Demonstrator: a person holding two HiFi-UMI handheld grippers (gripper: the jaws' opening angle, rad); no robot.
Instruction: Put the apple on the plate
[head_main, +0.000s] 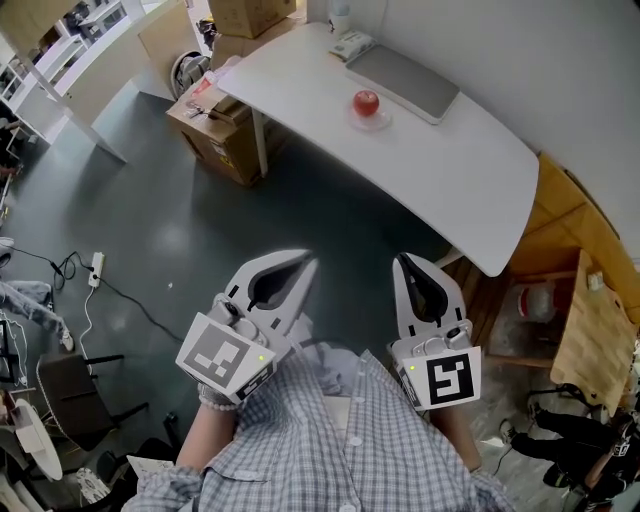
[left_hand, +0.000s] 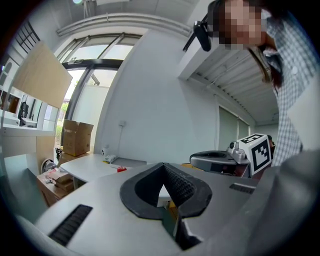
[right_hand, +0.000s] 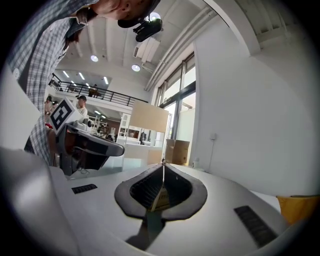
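Observation:
A red apple (head_main: 366, 101) sits on a small pale plate (head_main: 372, 122) on the white table (head_main: 450, 170), far ahead of me. My left gripper (head_main: 305, 262) and right gripper (head_main: 402, 260) are held close to my body over the grey floor, well short of the table. Both have their jaws closed tip to tip with nothing between them. In the left gripper view the apple (left_hand: 121, 169) is a small red dot on the distant table, beyond the left gripper (left_hand: 162, 165). The right gripper view shows the right gripper (right_hand: 163, 162) shut, with no apple in sight.
A grey laptop (head_main: 403, 82) lies shut behind the plate, by the wall. Cardboard boxes (head_main: 215, 135) stand at the table's left end. A wooden cabinet (head_main: 580, 290) is at the right. A power strip (head_main: 96, 268) with cables and a chair (head_main: 70, 385) are on the floor at left.

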